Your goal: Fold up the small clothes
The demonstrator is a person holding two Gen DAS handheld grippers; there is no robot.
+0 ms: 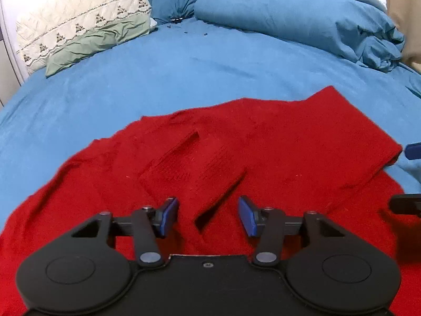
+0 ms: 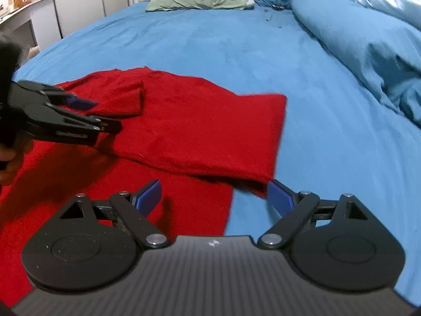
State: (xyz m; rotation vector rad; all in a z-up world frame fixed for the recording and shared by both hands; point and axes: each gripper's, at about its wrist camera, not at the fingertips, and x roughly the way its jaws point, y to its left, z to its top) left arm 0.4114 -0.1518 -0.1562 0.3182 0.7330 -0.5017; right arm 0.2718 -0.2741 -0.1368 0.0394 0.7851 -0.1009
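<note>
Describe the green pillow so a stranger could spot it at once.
Start from the blue bed sheet and look to its far end, by the cream quilted cover. The green pillow lies flat there, left of the dark blue pillow. It is the only pale green, wrinkled thing among blue bedding.

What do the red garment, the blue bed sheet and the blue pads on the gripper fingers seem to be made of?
Red garment: probably a knit, perhaps wool or fleece; matte, fuzzy surface with thick soft edges.
Bed sheet: woven cloth, possibly cotton; matte, with fine creases.
Pads: likely rubber or soft plastic; smooth, slightly glossy blue, set on black hard parts of the left gripper.
</note>
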